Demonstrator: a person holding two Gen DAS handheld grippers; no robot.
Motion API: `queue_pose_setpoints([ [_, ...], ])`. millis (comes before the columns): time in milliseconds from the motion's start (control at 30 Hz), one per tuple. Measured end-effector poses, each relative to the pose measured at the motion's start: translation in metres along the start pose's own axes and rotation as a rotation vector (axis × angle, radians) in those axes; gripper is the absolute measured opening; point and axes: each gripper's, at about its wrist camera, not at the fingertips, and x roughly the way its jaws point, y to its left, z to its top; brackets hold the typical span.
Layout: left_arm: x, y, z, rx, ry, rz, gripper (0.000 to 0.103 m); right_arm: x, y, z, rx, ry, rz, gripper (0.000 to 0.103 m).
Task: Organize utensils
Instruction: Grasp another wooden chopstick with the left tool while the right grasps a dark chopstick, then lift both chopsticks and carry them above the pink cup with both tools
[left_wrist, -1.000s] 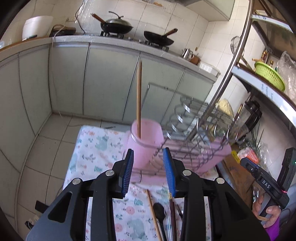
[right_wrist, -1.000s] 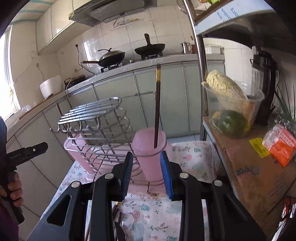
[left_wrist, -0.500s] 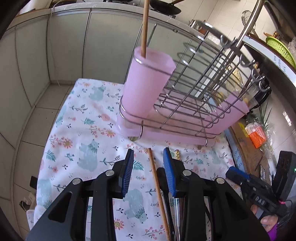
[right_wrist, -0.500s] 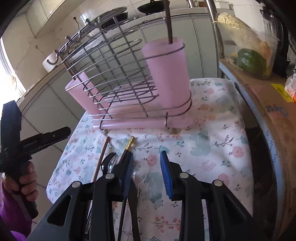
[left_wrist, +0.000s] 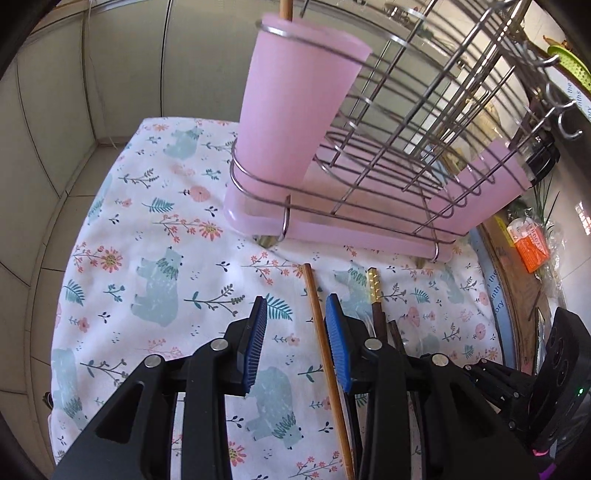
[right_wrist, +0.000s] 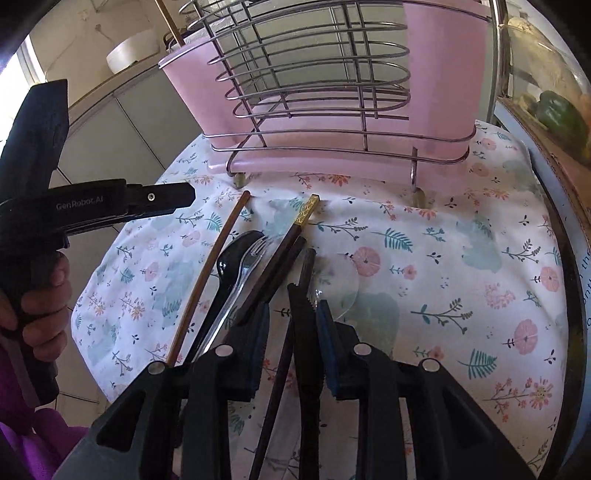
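Left gripper (left_wrist: 295, 332) hangs half open over the cloth (left_wrist: 155, 236). A bamboo chopstick (left_wrist: 325, 354) lies flat between its jaws, just beside the right pad, not pinched.

Right gripper (right_wrist: 291, 325) jaws are closing; a dark chopstick (right_wrist: 306, 273) runs between them, and whether the pads press on it yet I can't tell.

Other utensils lie in a row left of it: dark chopsticks (one with a gold tip (right_wrist: 308, 212)), clear fork (right_wrist: 247, 266), black spoon (right_wrist: 232, 254). All sit in front of the rack (right_wrist: 314, 92); one stick already stands in its pink cup (left_wrist: 295, 96).

Readable text: "GenRobot.AI" on the left gripper body in the right wrist view.
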Motion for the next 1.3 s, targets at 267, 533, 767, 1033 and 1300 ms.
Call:
queue_pose_setpoints([
  [267, 0.021, -0.010, 0.011, 0.024, 0.057, 0.000, 0.033, -0.012, -0.029, 0.005, 0.107, -0.051, 0.032, 0.002],
  [533, 0.045, -0.012, 0.014, 0.024, 0.132, 0.012, 0.033, -0.028, -0.093, -0.001, 0.370, -0.095, 0.111, 0.002],
  [767, 0.060, -0.010, 0.016, 0.003, 0.172, 0.022, 0.020, -0.018, -0.113, -0.006, 0.448, -0.066, 0.129, 0.003],
  [1033, 0.060, -0.007, 0.021, -0.019, 0.173, -0.016, 0.008, -0.008, -0.112, -0.002, 0.429, -0.011, 0.132, 0.006],
  [1300, 0.022, -0.004, 0.023, 0.034, 0.108, -0.051, 0.006, 0.002, -0.101, 0.012, 0.356, 0.046, 0.072, 0.014],
])
